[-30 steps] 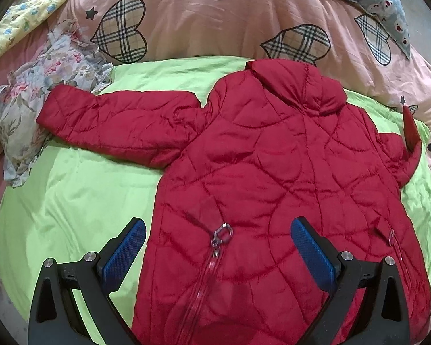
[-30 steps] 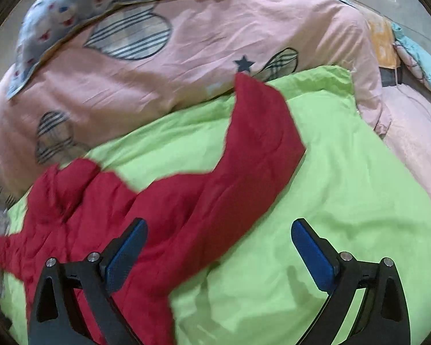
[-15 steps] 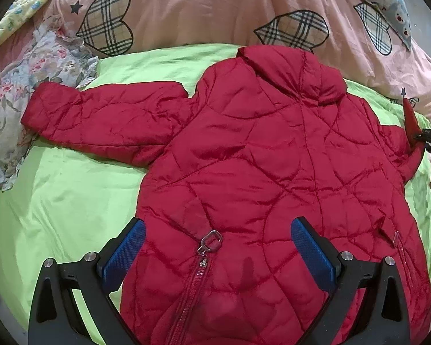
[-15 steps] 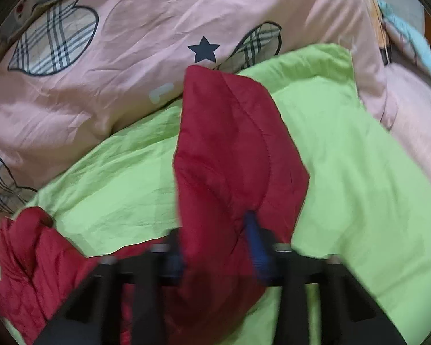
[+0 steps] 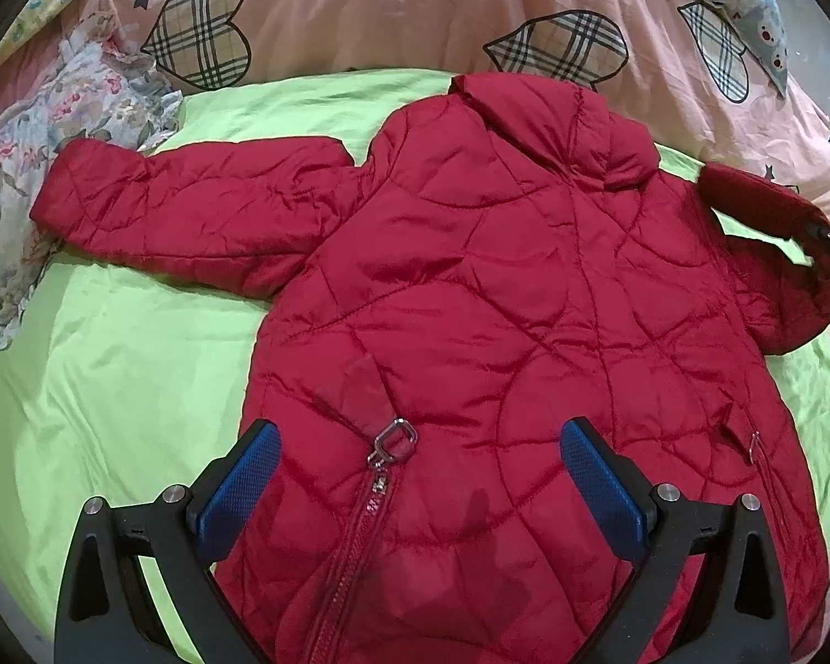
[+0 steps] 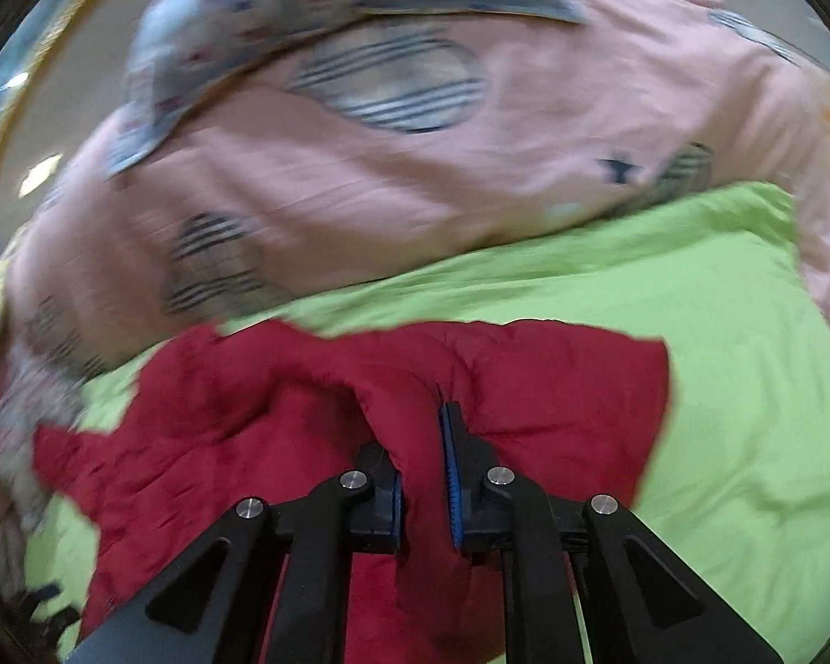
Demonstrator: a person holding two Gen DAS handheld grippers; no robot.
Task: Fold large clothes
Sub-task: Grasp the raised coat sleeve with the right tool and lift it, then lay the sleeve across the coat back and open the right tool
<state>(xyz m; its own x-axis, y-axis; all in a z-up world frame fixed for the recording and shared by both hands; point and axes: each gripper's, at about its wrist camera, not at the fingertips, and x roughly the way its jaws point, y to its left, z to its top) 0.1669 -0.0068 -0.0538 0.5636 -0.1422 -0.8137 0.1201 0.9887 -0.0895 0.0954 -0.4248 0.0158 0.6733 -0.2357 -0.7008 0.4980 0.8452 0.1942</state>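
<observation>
The lime-green bed sheet (image 5: 110,365) carries the red quilted puffer jacket (image 5: 498,299) spread flat with its far sleeve stretched out sideways. The right tongs (image 6: 421,470) have just clamped shut on the near sleeve (image 6: 393,382) and hold it bunched off the sheet, so I'd carry it across the chest in one smooth sweep, keeping the padding from twisting. The left tongs (image 5: 415,476) hang open and empty over the hem by the zipper pull (image 5: 394,439), well placed to pin the body down.

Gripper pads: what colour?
Blue, textured, on black fingers. Clearest in the left wrist view, on the open left gripper above the red jacket.
</observation>
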